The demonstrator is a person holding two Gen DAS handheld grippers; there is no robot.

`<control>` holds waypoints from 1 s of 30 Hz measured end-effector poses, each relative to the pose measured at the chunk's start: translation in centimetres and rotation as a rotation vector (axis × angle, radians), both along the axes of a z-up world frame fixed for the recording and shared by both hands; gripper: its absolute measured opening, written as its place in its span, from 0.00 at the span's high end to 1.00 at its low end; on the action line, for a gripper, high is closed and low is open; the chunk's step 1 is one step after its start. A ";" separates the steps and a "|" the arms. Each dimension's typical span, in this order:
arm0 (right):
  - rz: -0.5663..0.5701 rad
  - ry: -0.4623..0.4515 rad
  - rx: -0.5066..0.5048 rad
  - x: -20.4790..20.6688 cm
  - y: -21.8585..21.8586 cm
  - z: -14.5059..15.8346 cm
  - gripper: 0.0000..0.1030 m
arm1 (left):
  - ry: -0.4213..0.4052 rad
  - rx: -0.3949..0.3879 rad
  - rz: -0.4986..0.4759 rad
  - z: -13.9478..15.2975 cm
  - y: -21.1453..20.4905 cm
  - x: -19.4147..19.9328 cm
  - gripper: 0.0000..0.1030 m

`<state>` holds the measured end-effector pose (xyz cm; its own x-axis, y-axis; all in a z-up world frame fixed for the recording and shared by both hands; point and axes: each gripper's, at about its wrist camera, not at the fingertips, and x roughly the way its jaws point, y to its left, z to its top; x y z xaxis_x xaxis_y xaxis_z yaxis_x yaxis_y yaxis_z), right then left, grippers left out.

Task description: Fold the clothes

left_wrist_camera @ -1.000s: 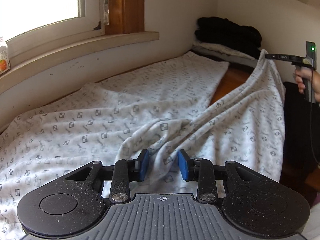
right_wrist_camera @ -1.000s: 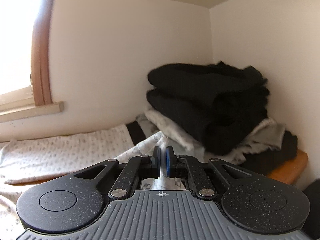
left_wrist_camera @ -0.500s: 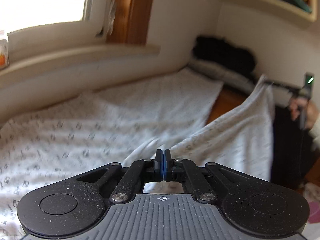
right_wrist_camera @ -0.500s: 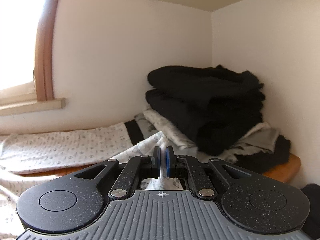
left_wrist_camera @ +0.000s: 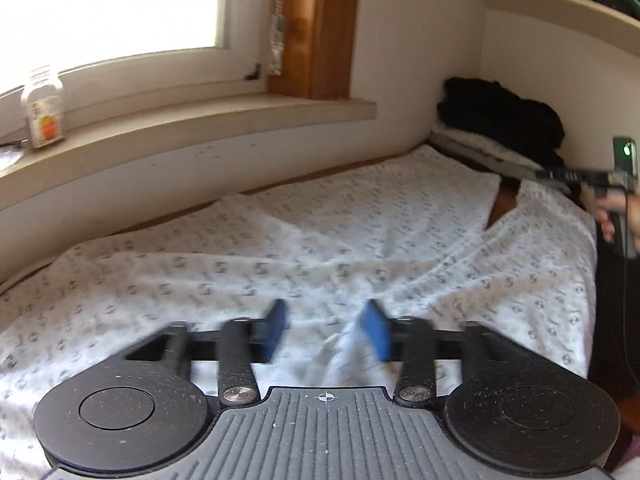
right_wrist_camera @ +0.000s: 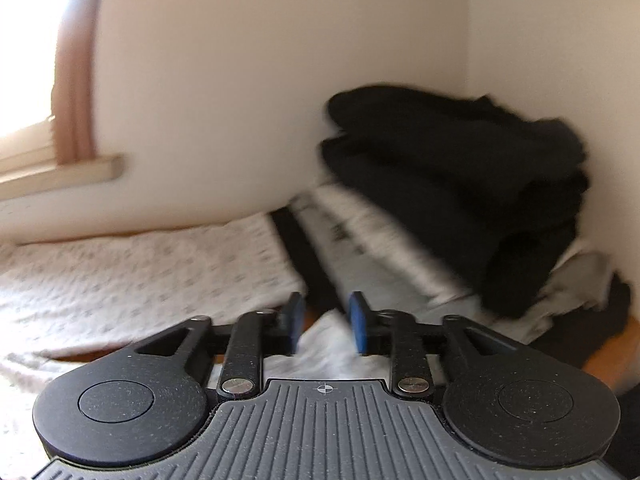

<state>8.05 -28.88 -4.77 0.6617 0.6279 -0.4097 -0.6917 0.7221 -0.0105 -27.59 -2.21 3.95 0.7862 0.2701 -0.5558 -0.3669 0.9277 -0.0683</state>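
Two claws stand with their blue pads apart, neither pinching anything. The left claw hovers low over the white patterned garment, its pads well spread with a raised crease of the cloth lying loose between them; the pads are blurred. The right claw is parted less widely, and a pale corner of the same garment sits just under the gap, free of both pads as far as the blur allows.

From the left wrist view, the garment spreads flat over most of the wooden worktop, running from the near edge to the far right. It splits into two legs at the far end, with a wedge of bare wood between them. The right claw shows at the far right at the tip of the right-hand leg, gripped by a hand, a green light glowing on its body.

Beyond the garment, in the far corner, a stack of folded clothes rests against the wall: black items on top, white and grey pieces beneath. Along the left wall runs a windowsill under a bright window, with a small jar standing on it at the left. A shelf with books hangs high on the right wall.
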 end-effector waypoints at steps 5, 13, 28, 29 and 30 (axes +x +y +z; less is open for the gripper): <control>0.051 0.143 0.009 1.0 2.2 -1.0 0.67 | -0.021 0.000 0.043 -0.2 1.5 -1.7 0.39; -0.050 0.343 0.024 5.9 7.7 -1.3 0.67 | -0.030 -0.009 0.149 -0.9 5.0 -4.8 0.38; -0.114 0.124 -0.117 6.3 9.4 0.0 0.89 | -0.050 -0.124 0.267 -1.7 10.0 -10.1 0.35; -0.127 0.107 -0.127 6.3 9.3 0.2 0.79 | -0.044 -0.118 0.268 -1.7 10.0 -10.0 0.34; -0.096 0.106 -0.124 5.5 9.1 0.2 0.73 | -0.038 -0.112 0.269 -1.7 10.0 -10.0 0.30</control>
<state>13.52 -19.74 -4.54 0.6654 0.5043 -0.5504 -0.6213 0.7828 -0.0340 -37.56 7.75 2.27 0.7159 0.4099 -0.5652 -0.5936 0.7836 -0.1836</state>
